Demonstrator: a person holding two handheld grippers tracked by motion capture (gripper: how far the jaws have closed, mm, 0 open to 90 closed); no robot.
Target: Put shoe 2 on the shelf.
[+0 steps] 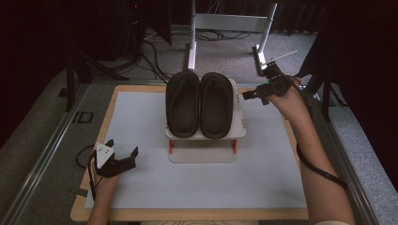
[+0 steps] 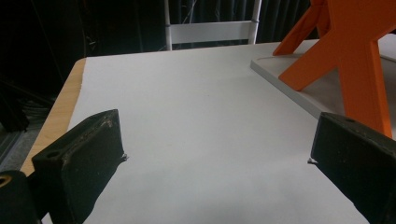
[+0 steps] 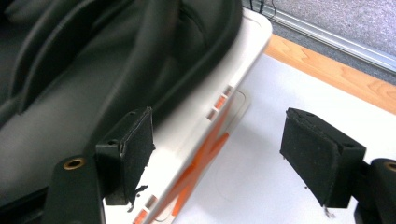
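Two black slippers, one on the left (image 1: 183, 103) and one on the right (image 1: 216, 104), lie side by side on a small white rack (image 1: 206, 136) with orange legs (image 2: 355, 60) at the middle of the table. My right gripper (image 1: 248, 95) hovers open at the rack's far right corner, jaws wide, close to the right slipper (image 3: 93, 70) and the rack's white edge (image 3: 219, 98). My left gripper (image 1: 123, 153) rests open near the table's front left, over the white mat (image 2: 196, 121), with nothing between its jaws.
A white mat (image 1: 263, 173) covers the wooden tabletop (image 1: 108, 112). Behind the table stand a white metal frame (image 1: 225, 23) and cables on the grey floor. Metal rails run along both sides of the table.
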